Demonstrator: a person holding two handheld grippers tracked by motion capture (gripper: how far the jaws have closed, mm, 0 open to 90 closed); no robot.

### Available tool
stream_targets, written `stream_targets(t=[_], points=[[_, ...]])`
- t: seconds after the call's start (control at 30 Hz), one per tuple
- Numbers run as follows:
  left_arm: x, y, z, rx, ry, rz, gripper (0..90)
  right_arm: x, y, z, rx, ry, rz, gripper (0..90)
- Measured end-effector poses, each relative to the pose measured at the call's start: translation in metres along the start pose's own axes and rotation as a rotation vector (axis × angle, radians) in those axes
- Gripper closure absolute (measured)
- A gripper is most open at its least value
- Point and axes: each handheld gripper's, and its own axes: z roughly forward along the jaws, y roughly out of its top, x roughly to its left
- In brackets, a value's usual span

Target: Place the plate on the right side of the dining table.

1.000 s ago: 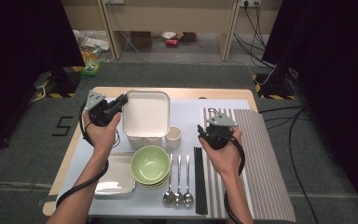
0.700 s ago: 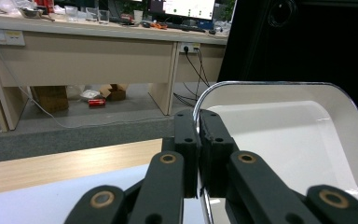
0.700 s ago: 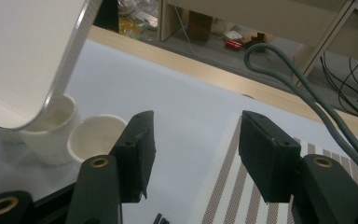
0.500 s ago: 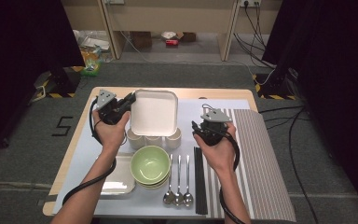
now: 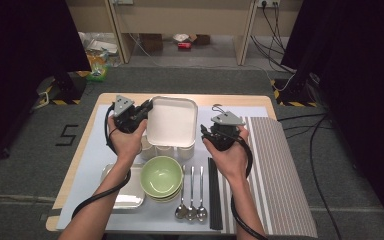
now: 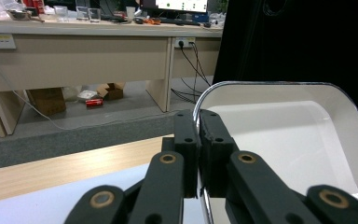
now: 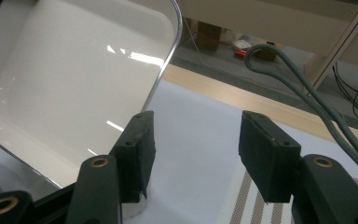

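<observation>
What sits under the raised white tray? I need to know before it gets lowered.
Under the white tray, held at its rim by the left tongs, three small white cups show partly; their far sides are covered.

From above I see my left gripper (image 5: 142,111) left of centre, clamped on the left rim of a white square tray (image 5: 172,121) that it holds above three small cups (image 5: 165,150). My right gripper (image 5: 206,133), right of centre, hangs just beside the tray's right edge, holding nothing. Lower down sit a green bowl (image 5: 161,175), three spoons (image 5: 191,210) and dark chopsticks (image 5: 214,195) on the pale mat (image 5: 92,165).
</observation>
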Motion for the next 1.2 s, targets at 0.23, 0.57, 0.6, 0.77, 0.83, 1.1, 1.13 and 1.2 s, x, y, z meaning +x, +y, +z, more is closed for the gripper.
stream_targets(t=[0.23, 0.57, 0.6, 0.77, 0.83, 1.1, 1.13, 1.2], points=[[-0.003, -0.002, 0.0, 0.002, 0.001, 0.003, 86.7, 0.005, 0.004, 0.006, 0.0, 0.018, 0.006, 46.7], [-0.008, 0.001, -0.002, -0.009, -0.005, 0.012, 86.7, 0.012, 0.01, 0.015, 0.004, 0.037, 0.014, 51.1], [-0.009, 0.001, -0.002, -0.011, -0.005, 0.009, 86.7, 0.012, 0.011, 0.016, 0.003, 0.037, 0.018, 52.1], [-0.01, 0.003, -0.002, -0.016, -0.005, 0.012, 86.6, 0.012, 0.012, 0.02, 0.02, 0.038, 0.046, 57.6], [-0.011, 0.003, -0.003, -0.02, -0.007, 0.011, 86.7, 0.011, 0.013, 0.023, 0.027, 0.043, 0.07, 61.0], [-0.014, 0.004, -0.004, -0.028, -0.012, 0.011, 86.5, 0.012, 0.015, 0.027, 0.043, 0.055, 0.11, 71.9], [-0.014, 0.004, -0.004, -0.027, -0.018, 0.003, 86.4, 0.012, 0.015, 0.027, 0.043, 0.052, 0.112, 73.7], [-0.013, 0.003, -0.004, -0.026, -0.023, -0.001, 86.3, 0.011, 0.015, 0.028, 0.05, 0.054, 0.113, 77.4]])
